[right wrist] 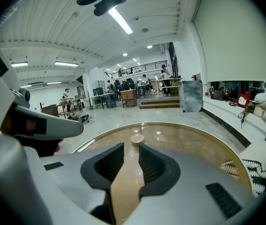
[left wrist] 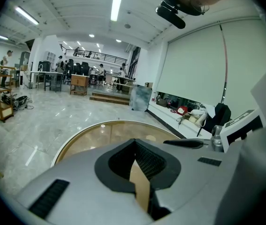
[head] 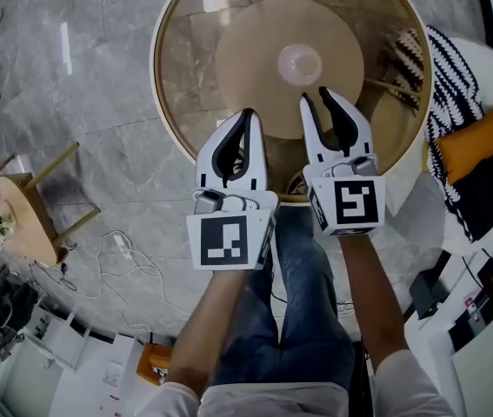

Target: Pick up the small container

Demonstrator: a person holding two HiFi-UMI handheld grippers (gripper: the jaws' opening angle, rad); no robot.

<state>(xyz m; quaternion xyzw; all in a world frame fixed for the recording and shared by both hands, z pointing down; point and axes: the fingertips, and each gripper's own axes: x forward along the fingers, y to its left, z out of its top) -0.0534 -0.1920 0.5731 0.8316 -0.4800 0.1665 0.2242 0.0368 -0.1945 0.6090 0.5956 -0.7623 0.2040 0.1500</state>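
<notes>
Small container point(head: 300, 63), pale and round, upright at the middle of the round table point(head: 155, 68), over the tan disc showing under the glass top. Just beyond the tips of the right gripper point(head: 316, 98), not yet between them. In the right gripper view, same container point(right wrist: 136, 138) dead in line with the slot between the fingers point(right wrist: 149, 161), sitting right past the tips of the right gripper point(right wrist: 128, 146) and touched by neither pad. Right fingers apart by a narrow gap, nothing clamped, only table glass point(right wrist: 193, 144) seen through the gap.

Left gripper point(head: 248, 113) alongside, nearer the table's near edge and further from the container. In the left gripper view, tips of the left gripper point(left wrist: 135, 142) closed together at the front, empty, with a sliver of table point(left wrist: 100, 135) showing lower down between the pads.

Bare glass all round the container, well apart from the rim on every side. Both grippers reaching in over the near edge. Off the right edge, a striped blanket point(head: 450, 85) and an orange cushion point(head: 472, 142). Off the left, open marble floor point(head: 81, 76), then a wooden stool point(head: 29, 207) and loose cables point(head: 116, 259).
</notes>
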